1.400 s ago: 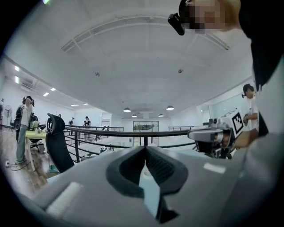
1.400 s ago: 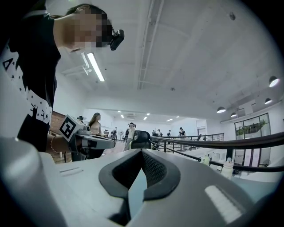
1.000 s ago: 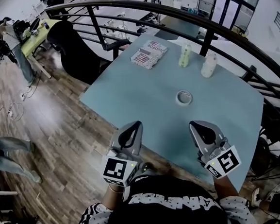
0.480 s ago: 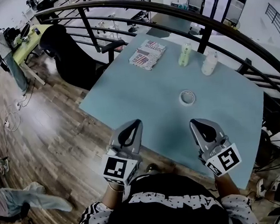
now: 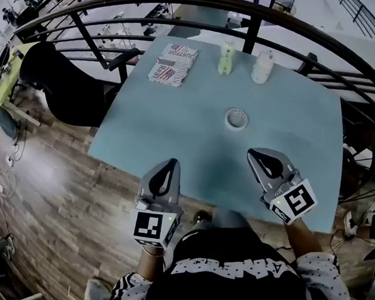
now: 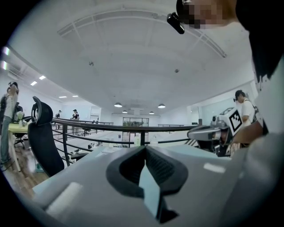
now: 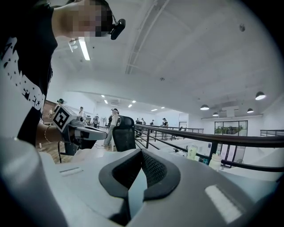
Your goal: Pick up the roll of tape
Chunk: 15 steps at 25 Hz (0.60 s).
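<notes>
The roll of tape (image 5: 236,118), a pale ring, lies flat on the light blue table (image 5: 166,128), a little right of its middle. My left gripper (image 5: 171,162) and right gripper (image 5: 254,154) hover side by side over the table's near edge, both short of the tape. The right one is the closer and sits slightly right of the tape. Neither touches it. In the left gripper view the jaws (image 6: 144,148) meet with nothing between them. In the right gripper view the jaws (image 7: 142,153) do too. The tape is hidden in both gripper views.
A printed packet (image 5: 174,63), a green bottle (image 5: 226,58) and a white bottle (image 5: 262,67) stand along the table's far side. A dark railing (image 5: 227,5) curves behind the table. A black office chair (image 5: 57,79) stands to the left on wooden floor (image 5: 54,190).
Both grippers have sunk slightly and stay shut, side by side. The table and tape have slid up and left in the head view as the view shifted.
</notes>
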{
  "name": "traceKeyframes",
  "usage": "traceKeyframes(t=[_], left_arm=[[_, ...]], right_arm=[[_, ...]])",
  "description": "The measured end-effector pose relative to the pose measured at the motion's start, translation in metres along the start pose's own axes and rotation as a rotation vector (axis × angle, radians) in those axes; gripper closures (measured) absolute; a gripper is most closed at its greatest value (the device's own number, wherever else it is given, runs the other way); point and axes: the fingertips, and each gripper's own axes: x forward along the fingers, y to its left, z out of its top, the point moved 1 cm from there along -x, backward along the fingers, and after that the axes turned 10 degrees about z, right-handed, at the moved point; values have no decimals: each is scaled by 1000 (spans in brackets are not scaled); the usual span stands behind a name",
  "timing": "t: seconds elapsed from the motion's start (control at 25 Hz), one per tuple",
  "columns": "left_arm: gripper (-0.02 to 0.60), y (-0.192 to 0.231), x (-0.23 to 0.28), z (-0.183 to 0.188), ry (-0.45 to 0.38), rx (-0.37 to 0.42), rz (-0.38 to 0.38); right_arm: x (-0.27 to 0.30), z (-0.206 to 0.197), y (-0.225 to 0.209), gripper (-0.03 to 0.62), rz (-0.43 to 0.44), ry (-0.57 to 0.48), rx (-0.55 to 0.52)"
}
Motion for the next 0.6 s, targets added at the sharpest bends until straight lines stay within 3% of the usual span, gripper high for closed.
traceKeyframes(t=[0.6], left_arm=[[581,-6,60,-11,59,7,32]], right_arm=[[30,-55,-81,584,-4,91,18]])
